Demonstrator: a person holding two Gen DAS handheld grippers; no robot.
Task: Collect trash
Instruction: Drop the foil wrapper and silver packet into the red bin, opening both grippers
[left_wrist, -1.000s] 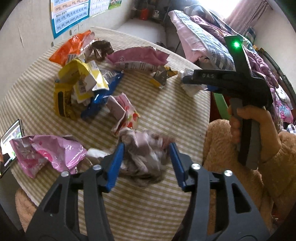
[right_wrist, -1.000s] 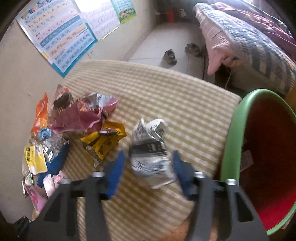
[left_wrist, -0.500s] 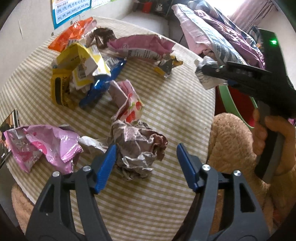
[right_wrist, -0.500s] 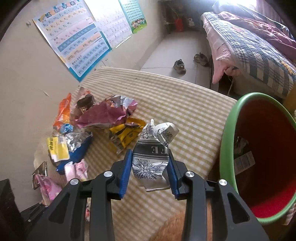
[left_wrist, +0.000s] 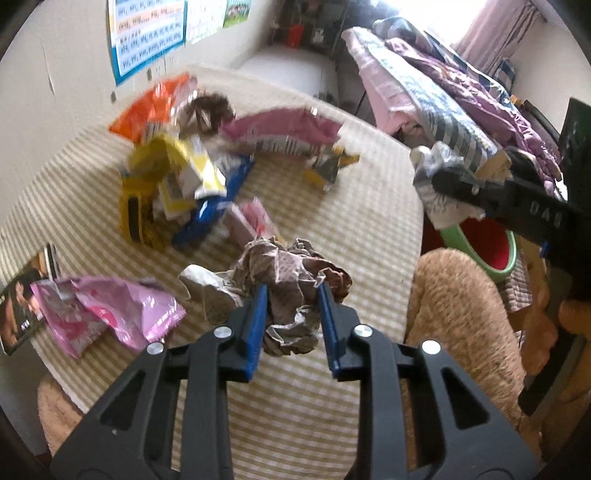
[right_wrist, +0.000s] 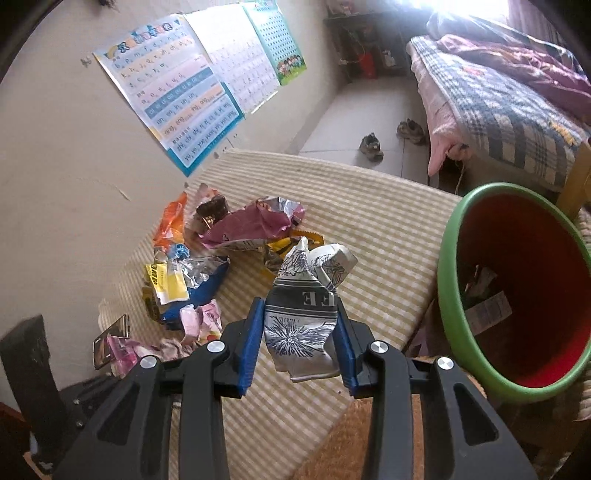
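Striped beige cloth covers the round counter (left_wrist: 369, 206), which stands against a pale wall hung with lettered charts (right_wrist: 177, 96).

Near the counter's front edge, a crumpled brownish-grey paper wad (left_wrist: 291, 280) is clamped between the blue pads of the left gripper (left_wrist: 291, 317); the jaws have just been closing, and the wad is now pressed from both sides, bulging above and below the pads. Just left of it a crumpled white scrap (left_wrist: 207, 288) lies touching the wad, and farther left a pink foil wrapper (left_wrist: 110, 314) is spread beside a phone (left_wrist: 26, 299) at the counter's rim.

A crushed white packet printed with dark blue flowers and a striped band (right_wrist: 306, 314) is gripped between the pads of the right gripper (right_wrist: 301, 332), pads pressing on its lower half while its top stands free above them. It is held clear above the counter, to the left of the green-rimmed red bin (right_wrist: 447, 280), in which a few scraps are seen.

Farther back on the counter, a heap of wrappers is gathered: an orange packet (left_wrist: 155, 107), yellow packets (left_wrist: 166, 173), a blue wrapper (left_wrist: 214, 210) and a long magenta bag (left_wrist: 280, 129). A bed with plaid bedding (right_wrist: 498, 107) stands beyond.
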